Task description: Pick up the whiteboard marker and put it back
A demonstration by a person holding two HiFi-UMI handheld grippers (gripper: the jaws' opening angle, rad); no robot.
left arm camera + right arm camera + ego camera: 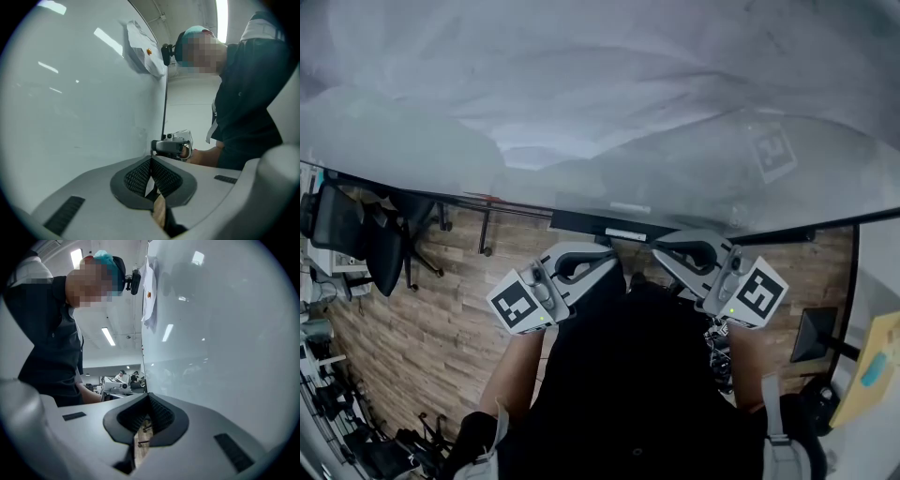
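Left gripper (151, 161): we see both jaws pressed together at the tips, with nothing between them; it is close beside the whiteboard (70, 93).
Right gripper (149, 398): its jaws are also closed together and hold nothing; a thin slit below the tips shows the wooden floor (441, 309).
Marker: we cannot find it in any view.
Position: in the head view both grippers are just in front of the person's black shirt (628, 384), near each other, below the black ledge (609, 225) of the board.
On the board: a white paper (143, 51) with a small orange dot.
Around: a black office chair (356, 234) stands at the left; a yellow sheet (872, 370) is at the right edge.
In the way: the shirt hides the floor under the grippers.
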